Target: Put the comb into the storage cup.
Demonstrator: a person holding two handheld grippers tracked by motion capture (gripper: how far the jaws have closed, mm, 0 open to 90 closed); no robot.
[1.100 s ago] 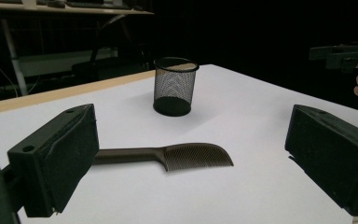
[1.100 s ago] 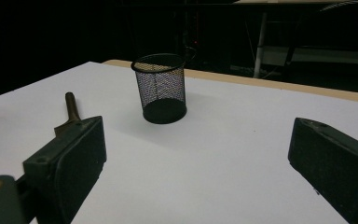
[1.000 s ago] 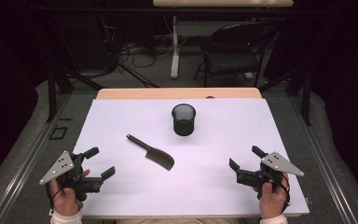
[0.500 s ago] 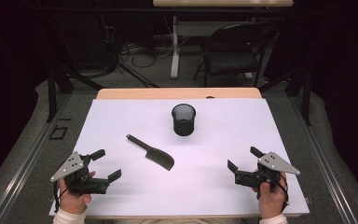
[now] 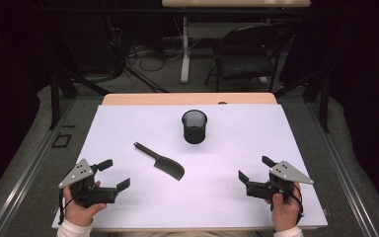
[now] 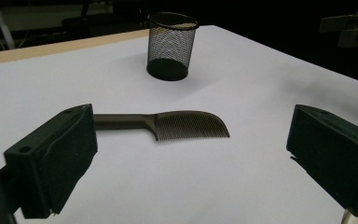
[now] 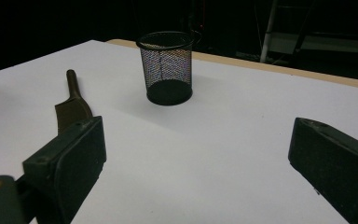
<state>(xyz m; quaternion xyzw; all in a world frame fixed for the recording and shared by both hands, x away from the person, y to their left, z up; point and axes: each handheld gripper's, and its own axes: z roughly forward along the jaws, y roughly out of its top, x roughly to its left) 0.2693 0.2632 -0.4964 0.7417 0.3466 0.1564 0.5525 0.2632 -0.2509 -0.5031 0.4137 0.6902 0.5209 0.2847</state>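
white table (image 5: 296,148) (dark room) — chair (image 5: 246,54) behind

Dark brown comb (image 5: 160,162), black mesh cup (image 5: 194,126)

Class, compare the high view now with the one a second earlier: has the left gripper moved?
Yes. The left gripper has drawn back toward the near table edge and slightly right, judged against the comb, which has stayed put.

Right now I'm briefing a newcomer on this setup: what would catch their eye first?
Probably the black mesh cup, upright toward the far middle of the white table. Next, the dark comb lying flat nearer the person, left of centre. The left tongs and right tongs wait open at the near corners, holding nothing.
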